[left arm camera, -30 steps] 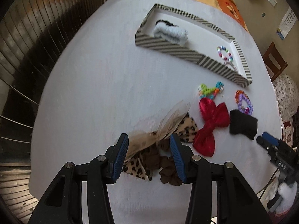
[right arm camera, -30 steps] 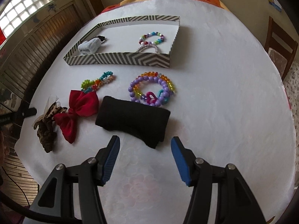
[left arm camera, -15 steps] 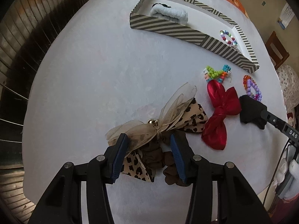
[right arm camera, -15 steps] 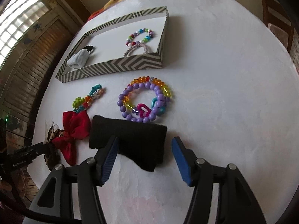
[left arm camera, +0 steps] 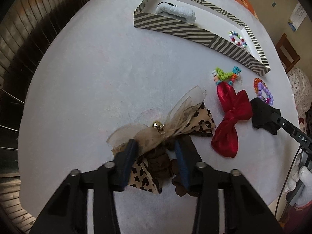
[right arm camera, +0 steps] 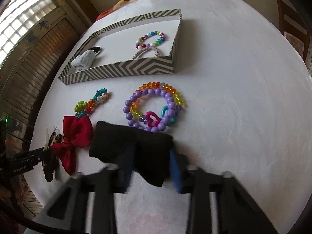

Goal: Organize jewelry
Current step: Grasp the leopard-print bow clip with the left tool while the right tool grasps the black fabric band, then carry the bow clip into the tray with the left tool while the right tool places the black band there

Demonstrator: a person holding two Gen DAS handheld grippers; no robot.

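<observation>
Both grippers point down at the white table [left arm camera: 93, 78]. Left gripper [left arm camera: 154, 159] jaws closing around the leopard-print bow [left arm camera: 195, 122] with its sheer ribbon and brown scrunchie [left arm camera: 159, 161] — fabric sits between the blue pads, which press its sides. Right gripper [right arm camera: 151, 163] jaws closing on the black band [right arm camera: 134, 146], pads blurred, the cloth bunched between them. Red bow [left arm camera: 230, 117] lies between the two, near a beaded clip [right arm camera: 91, 103]. Purple bracelets [right arm camera: 156, 107] touch the band's far edge. Striped tray [right arm camera: 120, 72] beyond — holds a pale scrunchie [right arm camera: 83, 61] and a bead bracelet [right arm camera: 152, 39].
</observation>
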